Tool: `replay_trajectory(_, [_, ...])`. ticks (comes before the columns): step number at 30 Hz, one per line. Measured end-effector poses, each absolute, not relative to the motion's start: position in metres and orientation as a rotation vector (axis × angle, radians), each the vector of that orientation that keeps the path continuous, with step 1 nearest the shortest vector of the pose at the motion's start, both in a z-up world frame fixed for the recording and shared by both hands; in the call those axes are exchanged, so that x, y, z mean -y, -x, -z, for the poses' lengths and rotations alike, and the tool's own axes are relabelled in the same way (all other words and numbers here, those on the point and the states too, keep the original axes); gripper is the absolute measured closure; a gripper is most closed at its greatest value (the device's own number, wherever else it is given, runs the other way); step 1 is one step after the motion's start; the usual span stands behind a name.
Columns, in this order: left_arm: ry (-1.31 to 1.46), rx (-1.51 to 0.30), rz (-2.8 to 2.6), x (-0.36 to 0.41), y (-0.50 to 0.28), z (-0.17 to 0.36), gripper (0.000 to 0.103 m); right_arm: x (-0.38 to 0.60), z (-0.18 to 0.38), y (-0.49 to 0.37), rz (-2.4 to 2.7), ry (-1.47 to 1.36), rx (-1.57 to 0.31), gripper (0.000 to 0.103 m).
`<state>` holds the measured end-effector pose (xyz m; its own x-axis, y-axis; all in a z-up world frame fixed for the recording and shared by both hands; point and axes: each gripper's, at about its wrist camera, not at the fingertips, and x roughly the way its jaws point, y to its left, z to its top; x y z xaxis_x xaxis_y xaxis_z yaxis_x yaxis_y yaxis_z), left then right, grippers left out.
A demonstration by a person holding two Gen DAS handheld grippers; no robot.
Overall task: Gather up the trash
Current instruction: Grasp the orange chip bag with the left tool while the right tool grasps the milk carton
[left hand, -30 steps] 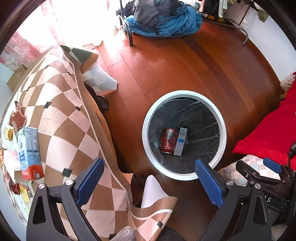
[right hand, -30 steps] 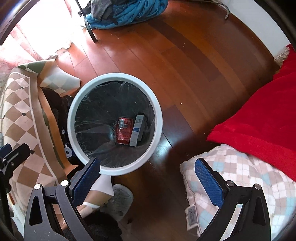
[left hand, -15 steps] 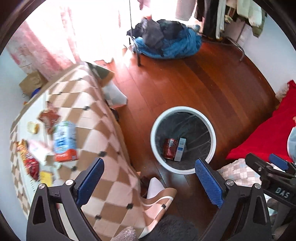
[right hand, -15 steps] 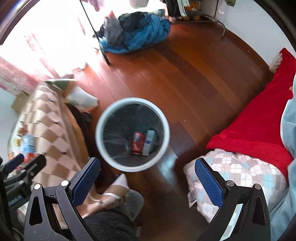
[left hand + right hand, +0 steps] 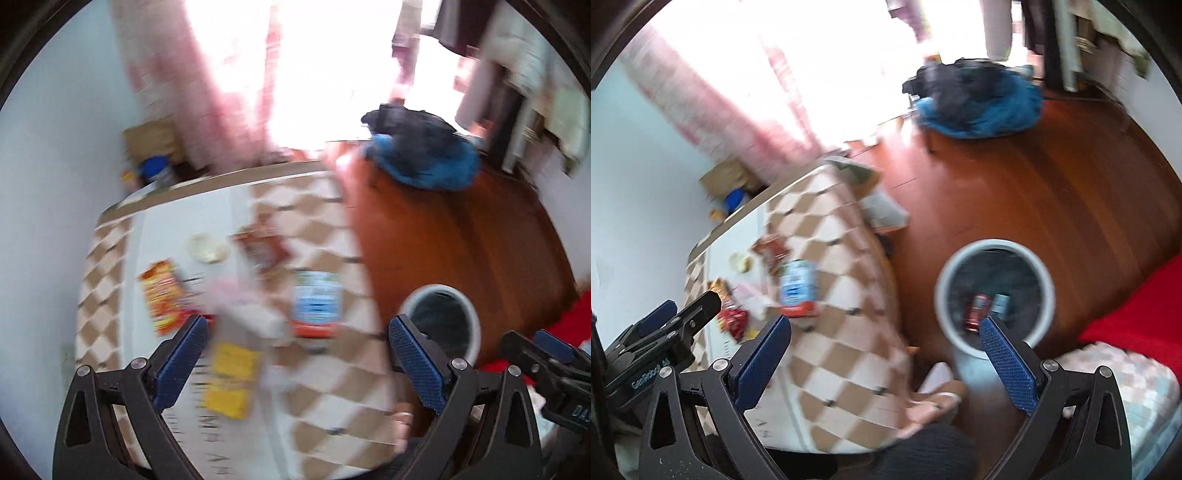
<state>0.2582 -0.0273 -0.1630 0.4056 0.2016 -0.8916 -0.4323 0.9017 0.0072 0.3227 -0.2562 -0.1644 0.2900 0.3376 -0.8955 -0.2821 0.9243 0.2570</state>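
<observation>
- Hovering over the table draped in a brown-and-cream checked cloth (image 5: 325,373), the left gripper (image 5: 297,363) has its blue-padded jaws spread wide with nothing between them.
- Scattered on the cloth, blurred, lie an orange-red snack packet (image 5: 164,295), a yellow flat wrapper (image 5: 231,380), a round pale lid-like piece (image 5: 207,248), a brown-red foil pouch (image 5: 263,251) and a blue-and-white carton with a red end (image 5: 316,304).
- Right of the table, on the reddish wooden floor (image 5: 1052,184), stands the round white-rimmed bin with a black liner (image 5: 1047,295); a red drinks can (image 5: 977,312) and a pale blue box (image 5: 1000,303) lie inside.
- Above the bin's near rim, the right gripper (image 5: 884,363) is equally wide open and empty.
</observation>
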Motion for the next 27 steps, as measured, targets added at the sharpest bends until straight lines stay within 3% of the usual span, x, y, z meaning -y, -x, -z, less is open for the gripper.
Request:
replay_trajectory(9, [0.455,-1.165,-0.648,-0.138,-0.215,0.241,0.004,0.103,0.255,-0.344,-0.505,0.046,-1.374,0.002])
replay_trajectory(19, [0.607,-1.286,-0.581,-0.185,-0.237,0.324,0.006,0.063,0.330,-0.368,-0.403,0.054,-1.497,0.032])
replay_trajectory(20, [0.599,-1.293,-0.578,-0.185,-0.242,0.328,0.008,0.062,0.334,-0.369,-0.402,0.056,-1.503,0.034])
replay_trajectory(22, [0.572,-1.321,-0.578,-0.181,-0.250,0.338,0.029,0.060,0.339,-0.371,-0.392,0.067,-1.506,0.042])
replay_trajectory(23, [0.563,-1.327,-0.576,-0.180,-0.253,0.342,0.035,0.058,0.341,-0.372,-0.388,0.074,-1.506,0.045])
replay_trajectory(26, [0.522,-1.309,-0.580,-0.172,-0.260,0.340,0.067,0.052,0.343,-0.371,-0.391,0.114,-1.492,0.048])
replay_trajectory(27, [0.506,-1.306,-0.588,-0.170,-0.260,0.339,0.071,0.050,0.343,-0.371,-0.398,0.125,-1.487,0.048])
